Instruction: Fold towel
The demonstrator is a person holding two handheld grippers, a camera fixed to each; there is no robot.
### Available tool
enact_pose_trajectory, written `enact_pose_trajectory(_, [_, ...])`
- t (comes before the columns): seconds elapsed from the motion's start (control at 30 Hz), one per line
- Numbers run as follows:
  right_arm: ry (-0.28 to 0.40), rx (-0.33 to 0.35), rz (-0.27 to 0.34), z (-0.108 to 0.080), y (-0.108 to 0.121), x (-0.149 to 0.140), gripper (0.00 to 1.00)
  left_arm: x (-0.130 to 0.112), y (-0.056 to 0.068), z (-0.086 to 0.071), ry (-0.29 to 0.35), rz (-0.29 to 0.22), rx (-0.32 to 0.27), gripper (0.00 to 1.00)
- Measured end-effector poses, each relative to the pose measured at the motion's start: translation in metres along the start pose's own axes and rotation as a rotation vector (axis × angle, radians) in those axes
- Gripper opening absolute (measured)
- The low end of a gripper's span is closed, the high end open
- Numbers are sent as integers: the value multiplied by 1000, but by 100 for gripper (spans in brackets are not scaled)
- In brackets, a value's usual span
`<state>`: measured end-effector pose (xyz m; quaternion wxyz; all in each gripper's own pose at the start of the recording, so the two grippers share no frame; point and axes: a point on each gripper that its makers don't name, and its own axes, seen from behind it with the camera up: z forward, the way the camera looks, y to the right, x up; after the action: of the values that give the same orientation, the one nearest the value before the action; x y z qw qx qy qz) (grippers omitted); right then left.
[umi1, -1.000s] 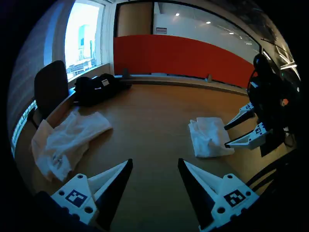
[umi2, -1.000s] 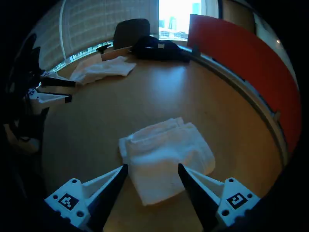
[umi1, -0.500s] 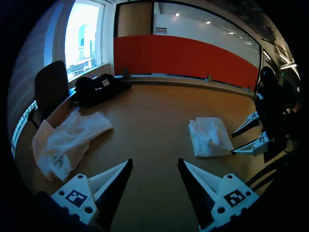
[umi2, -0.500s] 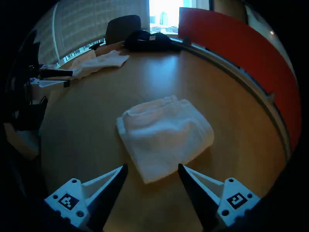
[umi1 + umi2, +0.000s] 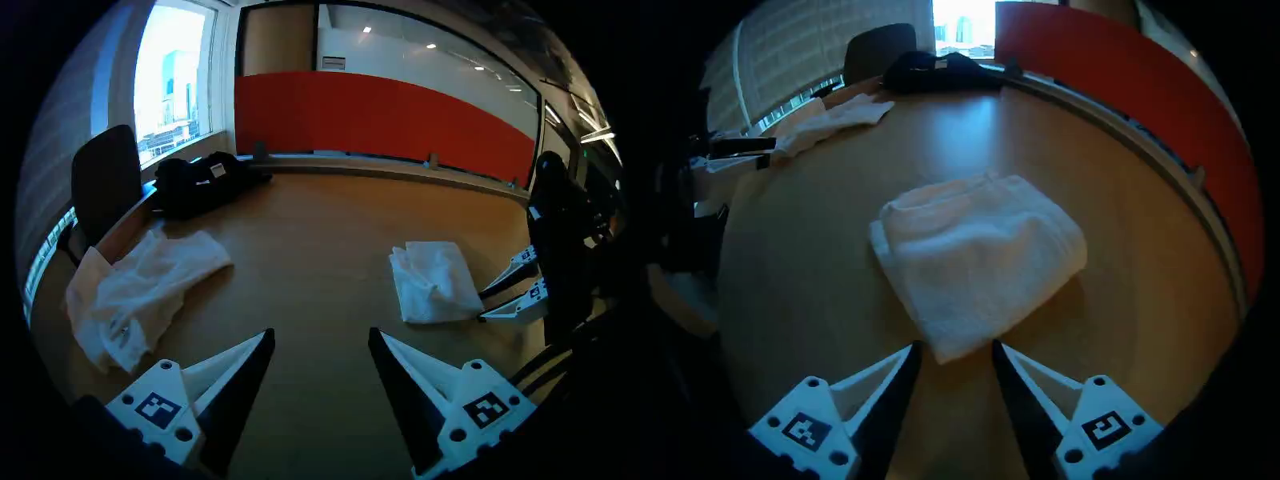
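Wooden table point(image 5: 320, 232), curved along its far edge; red panel point(image 5: 384, 116) behind it, bright window point(image 5: 172, 88) to one side.

Towel point(image 5: 980, 248): white, already folded into a thick rectangle, lying flat on the table, bare wood all round it. In the left gripper view the same towel point(image 5: 432, 280) sits right of centre.

Right gripper point(image 5: 956, 348): low over the table at the towel's near corner. Fingers set a little apart, the corner lying in the gap between the tips. A sliver of wood shows on each side of the corner, so the fingers are not pressing on it. From the left gripper view, the right gripper point(image 5: 482, 308) sits at the towel's edge, tips apart one above the other, with a dark-clothed person point(image 5: 560, 232) behind it.

Left gripper point(image 5: 320, 336): fingers spread wide, nothing between them, pointing across bare table. Well apart from the towel. In the right gripper view the left gripper point(image 5: 772, 154) shows at the left edge, close to the loose cloth.

Also on the table: a crumpled white cloth point(image 5: 136, 292), unfolded, near the left edge. Beyond it a black bag point(image 5: 204, 180) lies by the window, and a dark chair point(image 5: 104, 180) stands at the table's rim.
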<state>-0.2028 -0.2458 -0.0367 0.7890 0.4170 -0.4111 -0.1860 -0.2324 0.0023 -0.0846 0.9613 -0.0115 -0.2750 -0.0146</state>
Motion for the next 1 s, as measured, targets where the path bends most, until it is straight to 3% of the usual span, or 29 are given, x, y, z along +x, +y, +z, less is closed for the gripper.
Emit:
enact_pose_trajectory(0.1, [-7,0,-1,0,0,-3,46,1,0,0,0,1,0,86])
enact_pose_trajectory(0.5, [-15,-11,-16,2,2,-6,11,3,2,2,1,4,-4,87])
enact_pose_trajectory(0.7, [-5,17,-9,1,-2,-2,6,3,2,2,1,3,-5,86])
enact_pose_trajectory(1.0, [10,19,-34,-4,-2,3,6,6,3,4,3,2,-6,87])
